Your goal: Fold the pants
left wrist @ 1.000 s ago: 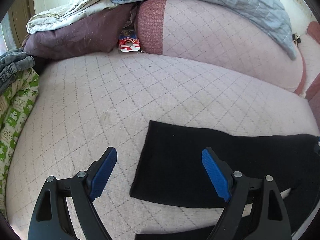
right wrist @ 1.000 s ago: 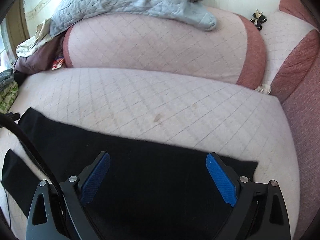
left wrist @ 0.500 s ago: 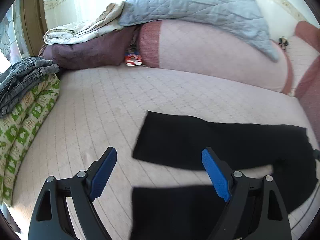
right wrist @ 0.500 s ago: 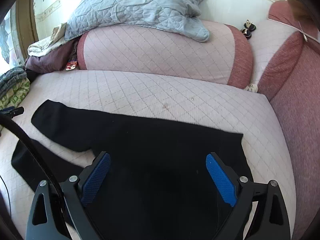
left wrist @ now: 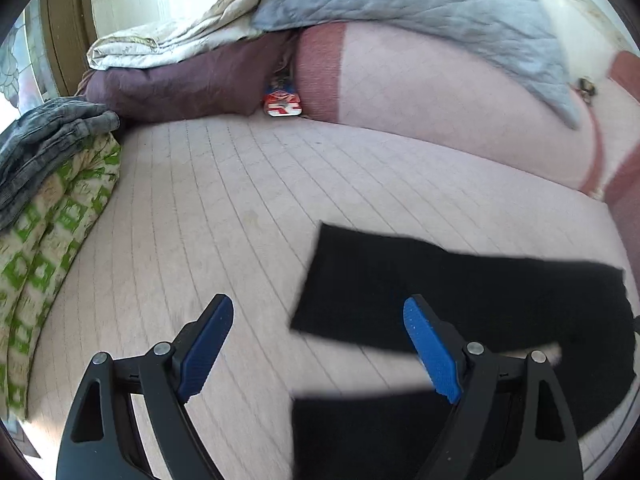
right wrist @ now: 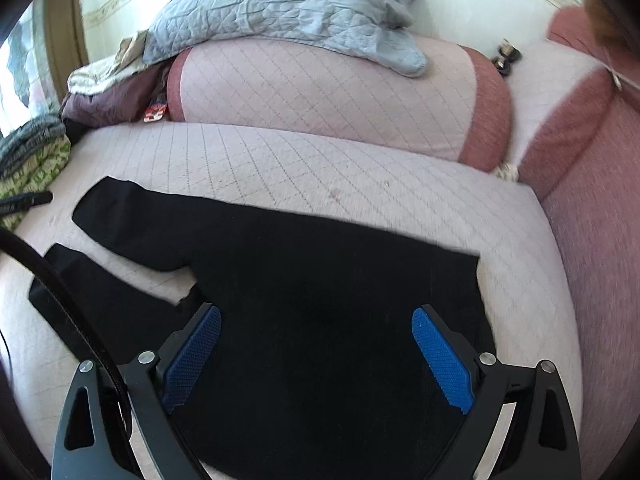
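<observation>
Your black pants [right wrist: 320,280] lie flat and unfolded on the pink quilted sofa seat [right wrist: 312,168], waist end toward the right and the two legs spread apart toward the left, with a wedge of seat fabric showing between them. The far leg runs out to a squared hem; the near leg lies closer to you. From the left wrist view the same pants [left wrist: 460,292] show as two dark bands, the far leg's hem just ahead of the fingers and the near leg at the bottom edge; this view is blurred.

Your right gripper [right wrist: 316,352] hangs over the seat-and-waist area of the pants with its blue fingers [right wrist: 438,356] spread wide, holding nothing. Whether the tips touch the cloth cannot be told.

Your left gripper [left wrist: 318,344] also has its fingers [left wrist: 208,348] wide apart and empty: the left one over bare seat fabric, the right one over the gap between the legs.
</observation>
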A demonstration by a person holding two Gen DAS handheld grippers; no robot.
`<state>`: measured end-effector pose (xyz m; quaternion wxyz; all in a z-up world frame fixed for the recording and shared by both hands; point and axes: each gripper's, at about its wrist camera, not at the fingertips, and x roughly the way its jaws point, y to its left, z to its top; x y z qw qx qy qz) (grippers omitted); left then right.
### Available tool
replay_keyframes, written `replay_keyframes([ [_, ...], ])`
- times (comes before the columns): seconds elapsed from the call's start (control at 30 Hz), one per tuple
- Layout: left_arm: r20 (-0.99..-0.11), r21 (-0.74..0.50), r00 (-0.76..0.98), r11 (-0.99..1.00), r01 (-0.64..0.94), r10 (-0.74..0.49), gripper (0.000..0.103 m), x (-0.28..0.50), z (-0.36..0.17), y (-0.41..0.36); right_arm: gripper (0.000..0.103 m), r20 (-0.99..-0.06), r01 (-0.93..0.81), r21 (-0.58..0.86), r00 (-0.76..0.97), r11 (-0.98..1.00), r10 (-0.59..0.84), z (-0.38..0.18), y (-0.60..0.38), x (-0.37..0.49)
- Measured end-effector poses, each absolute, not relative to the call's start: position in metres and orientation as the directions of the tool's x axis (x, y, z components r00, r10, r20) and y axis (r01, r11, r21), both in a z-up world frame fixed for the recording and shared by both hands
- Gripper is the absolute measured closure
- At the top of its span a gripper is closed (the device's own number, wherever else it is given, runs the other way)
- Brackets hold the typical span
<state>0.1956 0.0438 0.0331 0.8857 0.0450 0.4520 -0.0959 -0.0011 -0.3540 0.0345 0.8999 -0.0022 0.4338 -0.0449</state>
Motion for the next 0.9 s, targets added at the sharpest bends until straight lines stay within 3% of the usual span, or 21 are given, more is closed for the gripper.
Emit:
replay_keyframes([
  [0.3, -0.872, -0.226, 0.399, 0.955, 0.19, -0.286, 0.016, 0.289, -0.034, 0.046, 0.004, -0.856, -0.018, -0.066, 0.514, 0.998, -0.047, -0.006, -0.378, 0.112],
  [0.5, -0.862, -0.199, 0.387, 0.921, 0.334, -0.327, 0.016, 0.294, -0.038, 0.014, 0.005, -0.893, -0.125, -0.117, 0.447, 0.985, -0.049, -0.034, -0.372, 0.143],
  [0.6, -0.874, -0.132, 0.393, 0.917, 0.377, -0.287, 0.005, 0.291, -0.043, -0.002, 0.004, -0.905, -0.182, -0.111, 0.425, 0.977, -0.023, -0.042, -0.371, 0.151],
  [0.73, -0.878, -0.067, 0.412, 0.916, 0.396, -0.243, 0.002, 0.287, -0.046, -0.016, 0.001, -0.916, -0.185, -0.049, 0.401, 0.982, 0.029, -0.05, -0.382, 0.16],
  [0.77, -0.88, -0.054, 0.414, 0.913, 0.404, -0.235, 0.005, 0.287, -0.045, -0.019, 0.002, -0.92, -0.165, -0.014, 0.389, 0.986, 0.052, -0.054, -0.385, 0.159],
  [0.83, -0.868, -0.032, 0.433, 0.899, 0.436, -0.241, 0.034, 0.278, -0.04, -0.023, 0.012, -0.914, -0.163, 0.001, 0.4, 0.987, 0.067, -0.051, -0.385, 0.154],
  [0.87, -0.864, -0.035, 0.434, 0.891, 0.454, -0.255, 0.071, 0.274, -0.035, -0.024, 0.029, -0.907, -0.185, 0.016, 0.41, 0.983, 0.092, -0.047, -0.379, 0.148],
  [0.9, -0.863, -0.014, 0.445, 0.892, 0.453, -0.24, 0.082, 0.271, -0.031, -0.025, 0.052, -0.905, -0.194, 0.022, 0.413, 0.981, 0.102, -0.044, -0.376, 0.144],
])
